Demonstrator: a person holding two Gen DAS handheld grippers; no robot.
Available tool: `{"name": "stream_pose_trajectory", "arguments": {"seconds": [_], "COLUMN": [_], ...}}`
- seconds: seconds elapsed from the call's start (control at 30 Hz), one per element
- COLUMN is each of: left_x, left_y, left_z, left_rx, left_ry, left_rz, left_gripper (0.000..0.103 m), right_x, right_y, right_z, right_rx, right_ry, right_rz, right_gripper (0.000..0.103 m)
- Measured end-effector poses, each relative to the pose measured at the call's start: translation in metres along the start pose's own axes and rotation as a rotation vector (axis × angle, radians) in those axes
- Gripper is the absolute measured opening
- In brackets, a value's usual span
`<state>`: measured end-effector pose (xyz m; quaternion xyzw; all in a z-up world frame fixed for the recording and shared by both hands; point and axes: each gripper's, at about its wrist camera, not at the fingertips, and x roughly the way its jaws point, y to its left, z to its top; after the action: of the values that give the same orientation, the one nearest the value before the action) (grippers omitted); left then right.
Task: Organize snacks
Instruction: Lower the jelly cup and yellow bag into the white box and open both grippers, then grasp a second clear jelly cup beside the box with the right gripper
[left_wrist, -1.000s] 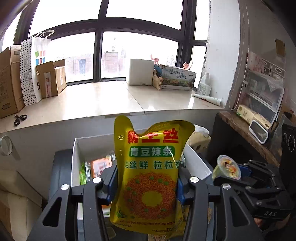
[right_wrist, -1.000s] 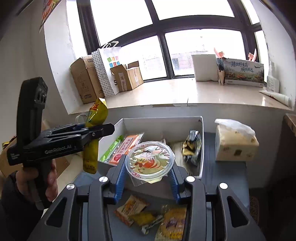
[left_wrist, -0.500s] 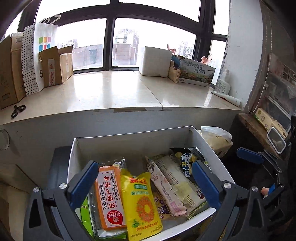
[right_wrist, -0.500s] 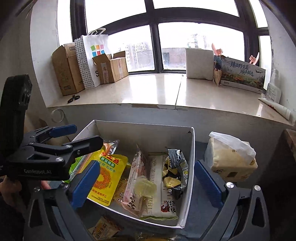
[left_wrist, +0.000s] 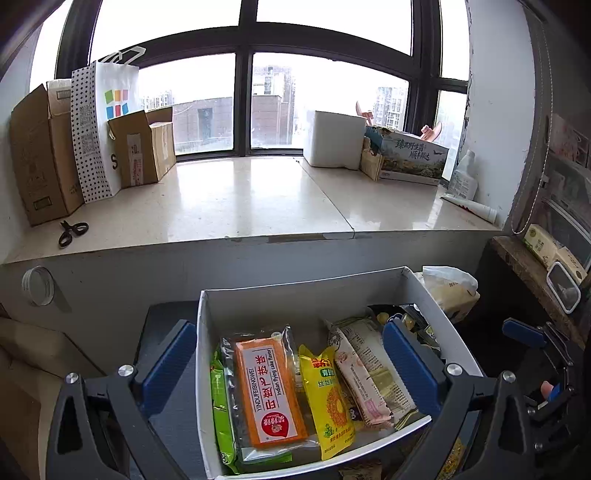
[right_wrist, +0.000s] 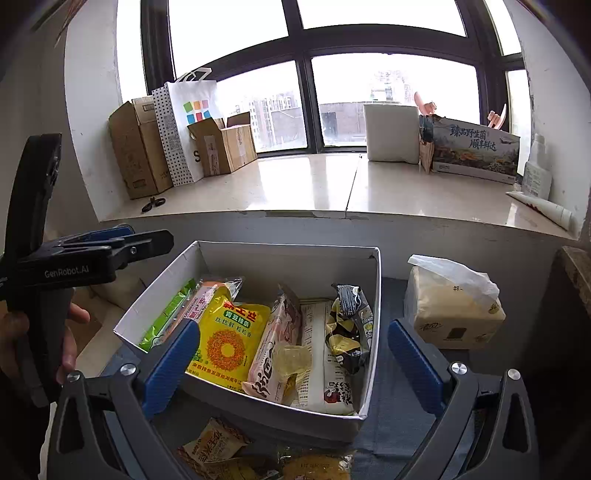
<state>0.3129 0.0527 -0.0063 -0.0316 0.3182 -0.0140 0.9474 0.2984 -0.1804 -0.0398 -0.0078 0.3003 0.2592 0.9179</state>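
A white box (left_wrist: 295, 295) (right_wrist: 258, 254) holds several snacks: an orange cake pack (left_wrist: 271, 387), a yellow pea-snack bag (left_wrist: 328, 398) (right_wrist: 229, 339), a pink pack (right_wrist: 277, 343), a clear jelly cup (right_wrist: 291, 360) and a dark wrapper (right_wrist: 347, 328). My left gripper (left_wrist: 288, 373) is open and empty above the box's near side; it also shows in the right wrist view (right_wrist: 122, 243). My right gripper (right_wrist: 291, 369) is open and empty over the box's front. More loose snack packs (right_wrist: 214, 446) lie in front of the box.
A tissue pack (right_wrist: 450, 310) sits right of the box on the dark table (right_wrist: 399, 432). Behind is a stone windowsill (left_wrist: 240, 199) with cardboard boxes (left_wrist: 37, 162), a paper bag, scissors (left_wrist: 72, 232) and a white box (left_wrist: 336, 140). A wooden shelf (left_wrist: 532, 269) stands at the right.
Both grippers opened and let go: the yellow bag and the jelly cup now lie in the box. Both grippers have since pulled back slightly from the box.
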Motion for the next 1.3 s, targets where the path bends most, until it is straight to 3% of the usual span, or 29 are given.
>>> {"name": "stream_pose_trajectory", "arguments": {"seconds": [0.23, 0.33, 0.4, 0.5, 0.67, 0.8, 0.97, 1.1, 1.3], "left_x": [-0.041, -0.062, -0.075, -0.093, -0.119, -0.143, -0.164, -0.174, -0.175], "left_y": [-0.002, 0.002, 0.009, 0.019, 0.043, 0.052, 0.067, 0.077, 0.089], "left_z": [-0.023, -0.045, -0.064, -0.095, -0.147, -0.175, -0.195, -0.205, -0.214], "left_rx": [0.077, 0.076, 0.058, 0.039, -0.018, -0.026, -0.066, -0.068, -0.088], "left_ry": [-0.005, -0.006, 0.009, 0.030, 0.077, 0.073, 0.072, 0.073, 0.071], "left_rz": [0.027, -0.006, -0.065, -0.063, -0.055, -0.040, -0.025, 0.008, 0.001], "left_gripper": [0.103, 0.103, 0.103, 0.103, 0.103, 0.103, 0.103, 0.103, 0.103], "right_x": [-0.054, -0.078, -0.084, -0.082, -0.047, -0.010, 0.049, 0.094, 0.133], "right_y": [0.013, 0.031, 0.041, 0.053, 0.079, 0.110, 0.147, 0.164, 0.167], "right_z": [-0.021, -0.042, -0.060, -0.086, -0.118, -0.125, -0.125, -0.124, -0.122], "right_rx": [-0.001, -0.043, -0.051, -0.043, -0.025, 0.013, 0.052, 0.062, 0.172], "right_ry": [-0.084, -0.145, -0.123, -0.069, 0.054, 0.076, 0.120, 0.169, 0.255], "right_rz": [0.047, 0.074, 0.114, 0.153, 0.145, 0.199, 0.255, 0.188, 0.178], "right_gripper": [0.103, 0.103, 0.103, 0.103, 0.103, 0.103, 0.103, 0.103, 0.098]}}
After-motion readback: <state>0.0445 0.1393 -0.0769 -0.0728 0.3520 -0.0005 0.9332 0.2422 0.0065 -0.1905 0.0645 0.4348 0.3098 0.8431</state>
